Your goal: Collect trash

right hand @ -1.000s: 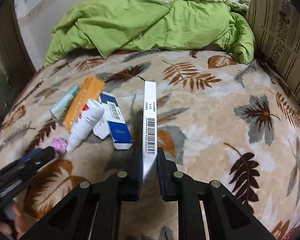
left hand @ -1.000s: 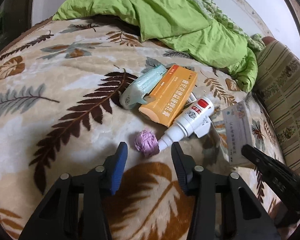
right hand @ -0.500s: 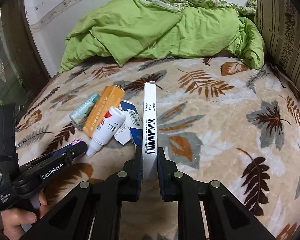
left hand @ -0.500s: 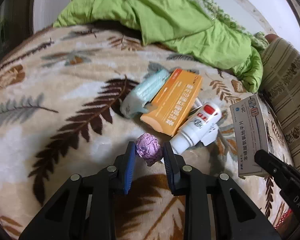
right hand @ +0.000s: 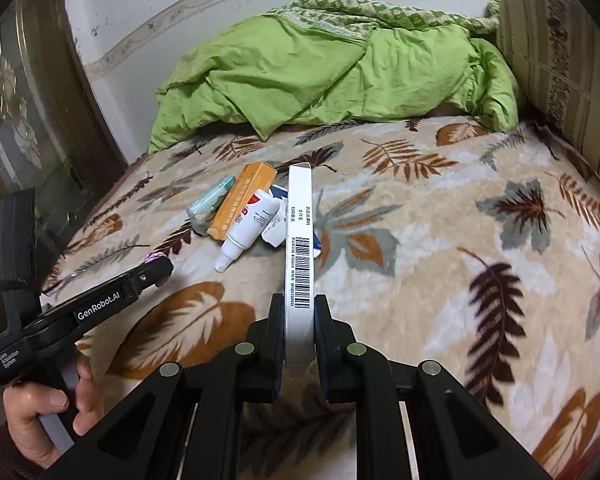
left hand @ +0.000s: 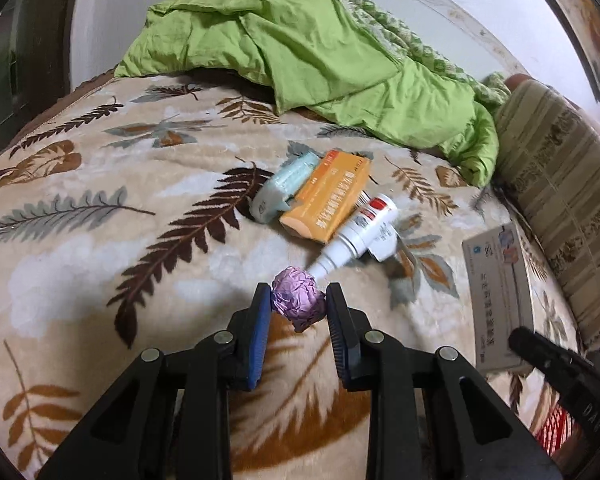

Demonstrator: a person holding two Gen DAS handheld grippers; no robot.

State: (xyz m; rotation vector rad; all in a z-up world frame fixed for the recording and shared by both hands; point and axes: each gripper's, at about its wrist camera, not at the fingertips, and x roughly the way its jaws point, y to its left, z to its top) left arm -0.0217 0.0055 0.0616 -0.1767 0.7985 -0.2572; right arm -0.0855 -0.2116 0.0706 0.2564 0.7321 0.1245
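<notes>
Left wrist view: left gripper [left hand: 299,306] clamped on a crumpled ball of purple foil [left hand: 299,299], blue pads pressed against both sides, ball lifted clear of the leaf-patterned beige plush blanket [left hand: 100,216]. Just beyond the ball, a white plastic squeeze bottle with a red label [left hand: 358,234], nozzle toward the camera, lying against an orange cardboard box [left hand: 327,200]; a pale teal packet [left hand: 282,189] touching the box's far left side. Far back, a rumpled green quilt [left hand: 320,60]; at right, a striped olive cushion [left hand: 560,184]. Near the right edge, a flat white medicine carton [left hand: 498,296] held up in the other tool.

Right wrist view: right gripper [right hand: 299,316] closed tight on that white carton [right hand: 300,248], held edge-on with the barcode side facing up, above the blanket [right hand: 440,280]. Left of it, the same small heap: bottle [right hand: 246,232], orange box [right hand: 242,200], teal packet [right hand: 210,202], with a blue-and-white box [right hand: 278,192] partly hidden behind the carton. At lower left, a hand [right hand: 48,420] around the left tool's handle, purple foil [right hand: 156,257] peeking at its tip.
</notes>
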